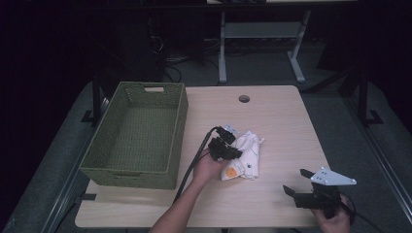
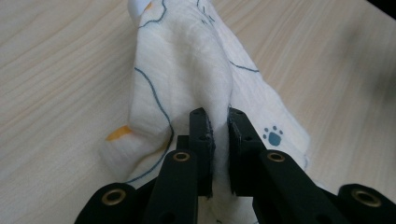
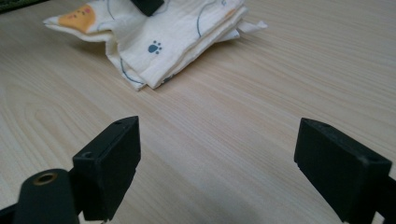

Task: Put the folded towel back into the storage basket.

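High view: the left gripper (image 1: 226, 144) sits near the middle of the wooden table (image 1: 277, 121), its jaws pinched on a folded cream cloth (image 1: 248, 155) that lies just right of the green woven basket (image 1: 138, 133). The right gripper (image 1: 303, 187) rests near the table's front right corner, well apart from the cloth, with its jaws spread wide and nothing between them.

Left gripper view: the two black jaws stand close together with a raised fold of the cloth (image 2: 187, 70) squeezed between their pads. The fabric carries thin blue lines, a blue paw print and an orange patch, and drapes down onto the table on both sides.

Right gripper view: the jaws stand far apart over bare wood. Beyond them the cloth (image 3: 163, 37) lies folded in layers on the table, one edge lifted off the surface.
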{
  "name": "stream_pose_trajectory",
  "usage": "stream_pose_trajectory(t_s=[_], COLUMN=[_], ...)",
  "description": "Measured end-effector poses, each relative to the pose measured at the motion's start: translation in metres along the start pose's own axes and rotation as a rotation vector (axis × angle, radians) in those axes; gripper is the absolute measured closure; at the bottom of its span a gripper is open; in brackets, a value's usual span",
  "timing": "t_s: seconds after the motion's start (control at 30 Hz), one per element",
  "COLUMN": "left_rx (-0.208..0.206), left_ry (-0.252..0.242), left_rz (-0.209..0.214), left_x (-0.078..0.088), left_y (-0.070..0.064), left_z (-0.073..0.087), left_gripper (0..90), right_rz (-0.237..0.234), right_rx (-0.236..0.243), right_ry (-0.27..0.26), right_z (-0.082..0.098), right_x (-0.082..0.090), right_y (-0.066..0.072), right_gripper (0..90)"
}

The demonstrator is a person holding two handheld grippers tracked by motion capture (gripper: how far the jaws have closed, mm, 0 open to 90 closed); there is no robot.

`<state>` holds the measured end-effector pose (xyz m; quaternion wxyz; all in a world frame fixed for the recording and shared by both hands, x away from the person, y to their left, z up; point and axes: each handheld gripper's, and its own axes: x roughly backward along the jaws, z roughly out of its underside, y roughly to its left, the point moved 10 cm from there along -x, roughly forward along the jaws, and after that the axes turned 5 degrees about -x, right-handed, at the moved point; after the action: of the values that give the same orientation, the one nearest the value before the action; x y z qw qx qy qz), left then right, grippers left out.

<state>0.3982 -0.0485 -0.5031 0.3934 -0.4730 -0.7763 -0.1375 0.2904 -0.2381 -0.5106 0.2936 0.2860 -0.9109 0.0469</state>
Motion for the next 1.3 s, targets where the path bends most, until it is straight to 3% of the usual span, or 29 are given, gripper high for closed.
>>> stream_pose_trajectory(t_s=[0.07,0.2,0.43,0.67,0.83,1.07,1.3], left_rx=[-0.003,0.039,0.086,0.149,0.158,0.14,0.168], left_ry=[-0.003,-0.047,-0.114,-0.157,-0.158,-0.175,-0.203], left_rz=[0.007,0.044,0.136,0.204,0.213,0.212,0.237], left_x=[0.004,0.022,0.048,0.07,0.079,0.104,0.122], left_y=[0.0,-0.005,-0.013,-0.009,-0.006,0.001,0.007], left_z=[0.0,-0.005,-0.015,-0.021,-0.019,-0.021,-0.024], left_gripper=[82.8,82.8,82.8,82.7,82.2,82.3,82.3], right_rz=[0.001,0.007,0.011,0.016,0.012,0.017,0.014], right_rx=[-0.002,-0.018,-0.024,-0.031,-0.028,-0.038,-0.045], right_ry=[0.002,-0.004,0.0,-0.014,-0.006,-0.01,-0.011], right_z=[0.0,-0.001,0.0,-0.003,-0.004,-0.004,-0.003], right_x=[0.0,0.002,0.0,0.0,-0.002,-0.002,-0.001], right_y=[-0.001,-0.002,-0.003,-0.004,-0.002,-0.005,-0.007], right_gripper=[14.1,14.1,14.0,13.9,13.9,13.9,13.9])
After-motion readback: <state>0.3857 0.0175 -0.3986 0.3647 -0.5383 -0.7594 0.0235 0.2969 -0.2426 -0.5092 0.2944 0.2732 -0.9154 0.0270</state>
